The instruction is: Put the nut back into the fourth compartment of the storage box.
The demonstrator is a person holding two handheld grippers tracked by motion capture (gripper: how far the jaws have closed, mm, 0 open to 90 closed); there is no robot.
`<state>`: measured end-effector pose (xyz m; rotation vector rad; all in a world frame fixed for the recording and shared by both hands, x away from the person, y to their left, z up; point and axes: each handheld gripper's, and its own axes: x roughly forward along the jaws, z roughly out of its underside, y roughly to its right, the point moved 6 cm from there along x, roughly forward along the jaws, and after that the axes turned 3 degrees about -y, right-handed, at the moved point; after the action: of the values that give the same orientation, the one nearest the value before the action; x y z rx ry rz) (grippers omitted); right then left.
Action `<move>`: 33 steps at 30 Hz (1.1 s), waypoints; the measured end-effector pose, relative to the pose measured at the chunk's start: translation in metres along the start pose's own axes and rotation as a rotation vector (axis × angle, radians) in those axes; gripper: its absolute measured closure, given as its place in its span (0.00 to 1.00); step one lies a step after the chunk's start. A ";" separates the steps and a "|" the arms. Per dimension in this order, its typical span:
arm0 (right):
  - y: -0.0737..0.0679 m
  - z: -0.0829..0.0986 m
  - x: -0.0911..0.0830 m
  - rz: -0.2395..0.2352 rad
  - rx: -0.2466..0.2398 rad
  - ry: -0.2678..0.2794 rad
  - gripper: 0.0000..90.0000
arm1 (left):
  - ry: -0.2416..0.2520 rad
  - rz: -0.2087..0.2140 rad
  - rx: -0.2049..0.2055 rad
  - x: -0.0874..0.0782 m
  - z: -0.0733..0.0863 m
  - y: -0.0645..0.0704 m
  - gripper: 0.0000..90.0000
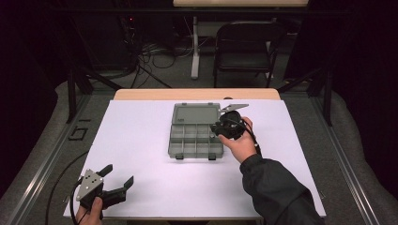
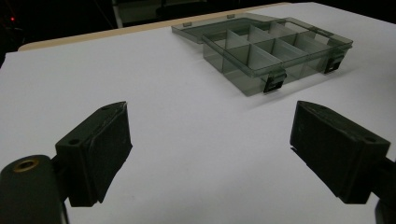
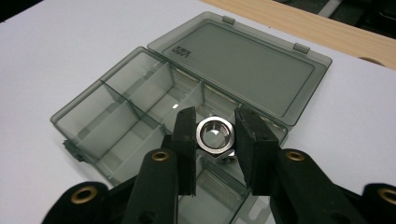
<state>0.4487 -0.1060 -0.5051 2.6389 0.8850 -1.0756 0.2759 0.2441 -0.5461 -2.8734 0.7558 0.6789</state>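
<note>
In the high view, the open organiser box (image 1: 195, 133) was seen near the middle of the white table cover (image 1: 141, 140), its lid laid flat behind it. The right gripper (image 1: 224, 127) was held at the box's right edge, over the compartments there. The left gripper (image 1: 118, 177) was rested near the front left corner of the cover, well apart from the box, with its jaws spread.

In the left gripper view, the two jaws were seen wide apart with nothing between them; the box (image 2: 275, 51) lay ahead, untouched.

In the right gripper view, a steel hex nut (image 3: 215, 135) was clamped between the jaws of the right gripper (image 3: 215, 140), held by two opposite sides, bore facing the camera, directly above a compartment at the box's (image 3: 116, 116) near side.

A risk was judged: the nut could slip or rotate out of the smooth pads if grip were eased early, and could bounce off a divider into a neighbouring compartment or onto the table if released from height.
</note>
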 end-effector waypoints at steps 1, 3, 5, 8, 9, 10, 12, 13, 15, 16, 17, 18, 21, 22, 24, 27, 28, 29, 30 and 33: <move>0.001 0.000 0.002 0.005 0.004 -0.004 0.78 | 0.000 0.000 0.003 0.000 0.000 0.000 0.14; 0.003 0.001 0.005 0.008 0.007 -0.010 0.78 | -0.002 0.001 0.000 0.000 0.000 0.000 0.14; 0.005 0.002 0.010 0.014 0.010 -0.021 0.78 | -0.012 0.004 0.003 0.000 0.000 0.000 0.14; 0.008 0.005 0.018 0.023 0.007 -0.038 0.78 | -0.009 0.001 0.006 0.000 0.000 0.000 0.14; 0.008 0.006 0.020 0.027 0.009 -0.049 0.78 | -0.009 0.002 0.003 0.000 0.000 0.000 0.14; 0.010 0.007 0.022 0.034 0.003 -0.054 0.78 | 0.001 0.001 0.000 0.000 0.000 0.000 0.14; 0.012 0.008 0.027 0.037 0.014 -0.065 0.78 | 0.000 0.002 -0.001 0.000 0.000 0.000 0.14; 0.014 0.009 0.030 0.049 0.022 -0.065 0.78 | -0.001 0.002 0.002 0.000 0.000 0.000 0.14; 0.017 0.010 0.034 0.054 0.022 -0.074 0.78 | 0.000 0.002 -0.001 0.000 0.000 0.000 0.14; 0.017 0.011 0.035 0.057 0.031 -0.083 0.78 | 0.000 0.002 0.000 0.000 0.000 0.000 0.14; 0.018 0.012 0.038 0.060 0.032 -0.083 0.78 | 0.000 0.003 0.000 0.000 0.000 0.000 0.14; 0.018 0.012 0.039 0.062 0.031 -0.085 0.78 | -0.001 0.002 0.003 0.000 0.000 0.000 0.14; 0.020 0.014 0.044 0.073 0.031 -0.091 0.78 | -0.009 0.004 0.004 0.000 0.000 0.000 0.14; 0.020 0.015 0.045 0.075 0.035 -0.097 0.78 | -0.010 0.006 0.004 0.000 0.000 0.000 0.14; 0.022 0.015 0.048 0.081 0.045 -0.089 0.78 | -0.011 0.006 0.005 0.000 0.000 0.000 0.14; 0.024 0.016 0.051 0.083 0.058 -0.098 0.78 | -0.001 0.003 0.003 0.000 0.000 0.000 0.14; 0.024 0.017 0.051 0.083 0.059 -0.107 0.78 | 0.000 0.004 0.000 0.000 0.000 0.000 0.14; 0.024 0.017 0.052 0.086 0.059 -0.107 0.78 | -0.002 0.006 0.000 0.000 0.000 0.000 0.14; 0.024 0.017 0.053 0.088 0.059 -0.108 0.78 | 0.001 0.005 -0.001 0.000 0.000 0.000 0.14; 0.024 0.018 0.054 0.083 0.054 -0.109 0.78 | -0.001 0.005 0.003 0.000 0.000 0.000 0.14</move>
<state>0.4824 -0.1066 -0.5566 2.6056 0.7281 -1.2261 0.2757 0.2437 -0.5458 -2.8690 0.7629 0.6792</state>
